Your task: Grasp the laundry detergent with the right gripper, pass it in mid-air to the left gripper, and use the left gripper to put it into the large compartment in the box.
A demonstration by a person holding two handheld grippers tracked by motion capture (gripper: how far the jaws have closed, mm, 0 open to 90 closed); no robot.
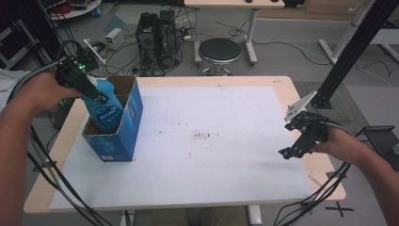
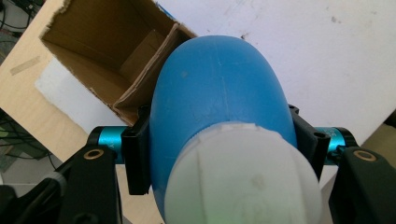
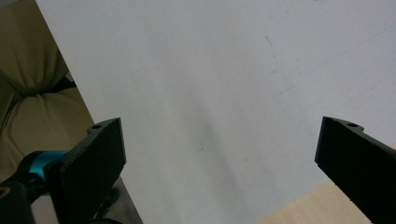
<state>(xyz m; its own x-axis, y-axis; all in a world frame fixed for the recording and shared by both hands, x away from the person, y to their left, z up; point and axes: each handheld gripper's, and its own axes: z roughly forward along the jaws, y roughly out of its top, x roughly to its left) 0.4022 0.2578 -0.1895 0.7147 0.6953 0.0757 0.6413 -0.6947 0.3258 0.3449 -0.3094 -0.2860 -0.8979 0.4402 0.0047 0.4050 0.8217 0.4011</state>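
Blue bottle (image 1: 104, 107) stood tilted in the near compartment of a blue cardboard box (image 1: 130, 125), its lower body down inside, its shoulder and neck above the rim. Box open-topped, split by a cardboard divider into two compartments; far compartment showed bare brown cardboard in the high view. Box sat on the left part of a white sheet (image 1: 211, 108) that covered most of the light wooden table (image 1: 282, 84).

Left gripper (image 1: 96, 95) was held at the box's top by the person's left hand (image 1: 40, 89), jaws closed on the bottle's upper body. In the left gripper view the bottle (image 2: 219, 107) sat clamped between the two black jaws, one pressed to each side, with its white cap (image 2: 243, 177) nearest the camera. Beyond it, the box's open brown interior (image 2: 116, 60) and the sheet (image 2: 327, 56).

Right gripper (image 1: 287, 151) was held by the right hand (image 1: 339, 141) over the table's right edge, well apart from the box, grey plate on top. In the right gripper view its jaws stood wide apart with nothing between them, only the white sheet (image 3: 224, 93) below and a corner of bare table (image 3: 299, 210) at the bottom.

Faint brown marks (image 1: 203, 136) lay on the sheet near its middle. Beyond the table: a black round stool (image 1: 219, 51) and a dark computer tower (image 1: 155, 33) among floor cables.
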